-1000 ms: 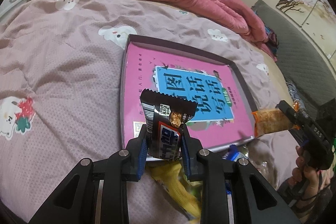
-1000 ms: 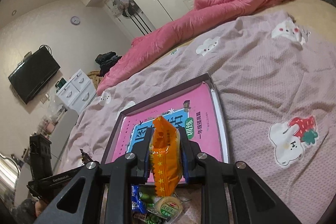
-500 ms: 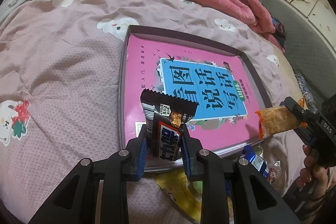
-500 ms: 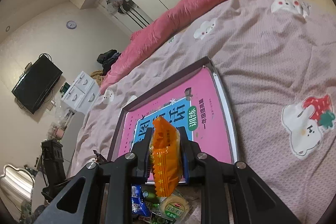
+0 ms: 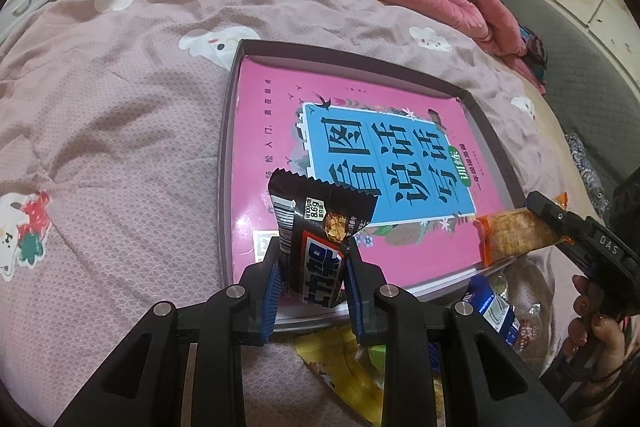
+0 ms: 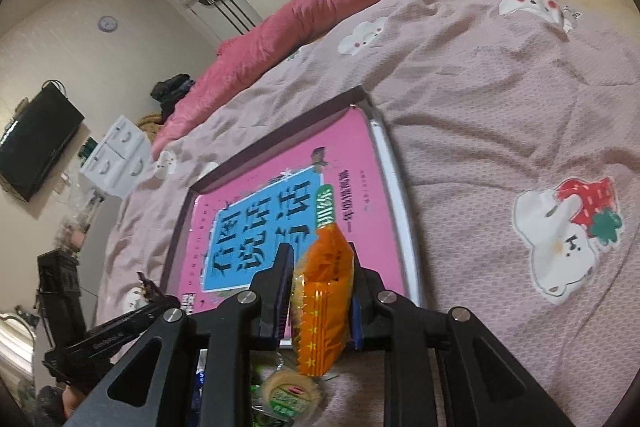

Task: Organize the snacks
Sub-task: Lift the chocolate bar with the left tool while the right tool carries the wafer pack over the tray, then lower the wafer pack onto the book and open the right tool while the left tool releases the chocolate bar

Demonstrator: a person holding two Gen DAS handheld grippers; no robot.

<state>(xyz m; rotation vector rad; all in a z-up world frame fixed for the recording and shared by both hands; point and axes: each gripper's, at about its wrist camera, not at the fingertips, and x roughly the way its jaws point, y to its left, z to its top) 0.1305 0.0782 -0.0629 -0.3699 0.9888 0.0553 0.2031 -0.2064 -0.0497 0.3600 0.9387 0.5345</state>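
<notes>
Left wrist view: left tool (image 5: 312, 267) clamps a black snack bar (image 5: 316, 231); right tool (image 6: 320, 291) pinches an orange packet (image 6: 324, 299).

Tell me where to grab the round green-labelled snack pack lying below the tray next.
Take the round green-labelled snack pack across its flat disc, one pad on each rim edge, coming from above. It lies label-up on the bedspread, near other wrappers, so a side approach looks crowded. The right claw would first need to drop its orange packet.

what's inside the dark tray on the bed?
The tray holds one pink book with a blue title panel, lying flat and filling nearly all of it. No snacks lie on the book. Anything beneath the book is covered.
</notes>
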